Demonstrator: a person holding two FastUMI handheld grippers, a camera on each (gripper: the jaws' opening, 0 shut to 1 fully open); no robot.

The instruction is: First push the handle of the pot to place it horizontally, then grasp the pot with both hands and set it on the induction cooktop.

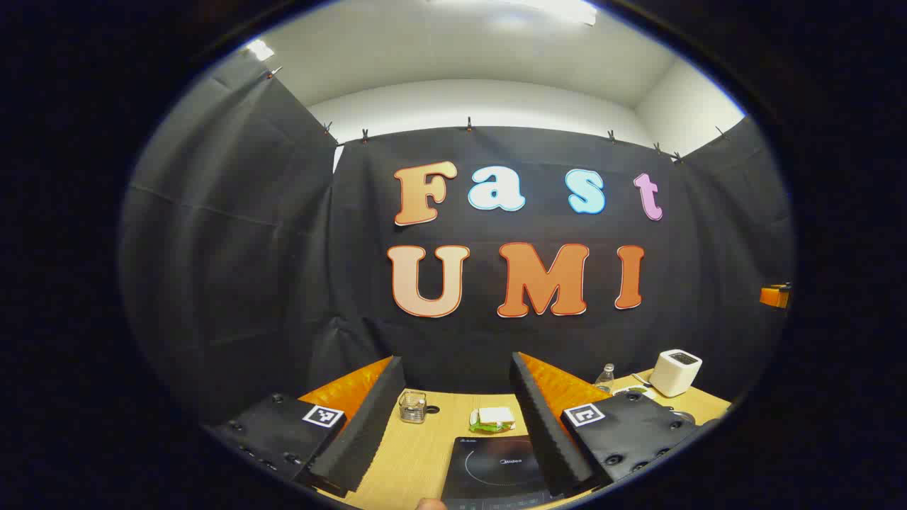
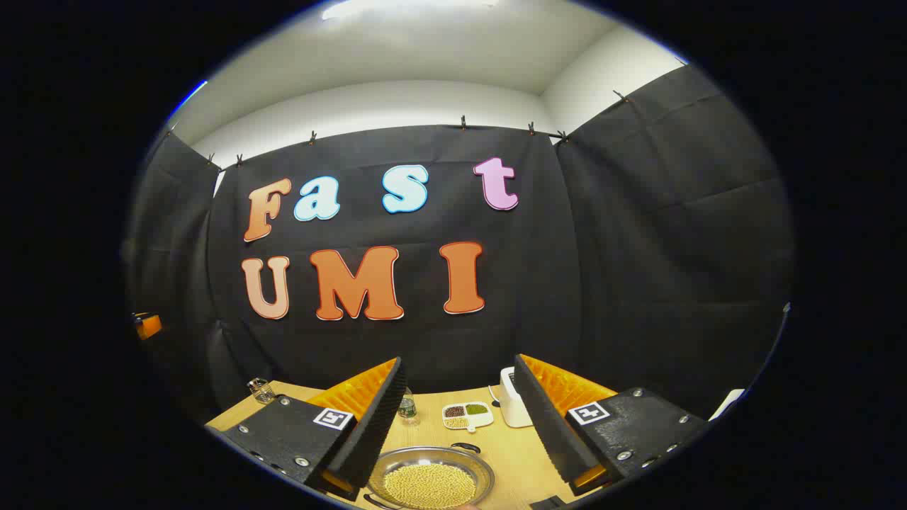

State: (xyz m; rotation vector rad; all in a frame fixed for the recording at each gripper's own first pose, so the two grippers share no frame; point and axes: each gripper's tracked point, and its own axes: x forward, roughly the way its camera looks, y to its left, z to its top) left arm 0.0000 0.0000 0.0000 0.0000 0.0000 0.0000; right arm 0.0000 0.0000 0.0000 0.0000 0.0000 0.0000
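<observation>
Pot (image 2: 431, 482) lies just ahead of the spread right claw (image 2: 453, 432).

Left gripper (image 1: 453, 425): black ribbed pads, orange finger backs, black-and-white square markers. Between its fingers, a black induction cooktop (image 1: 496, 471) on the light wood-grain table (image 1: 418, 453). Between the right gripper (image 2: 457, 425) fingers, a silver pot (image 2: 430, 478) of yellow beans (image 2: 429, 485).
</observation>
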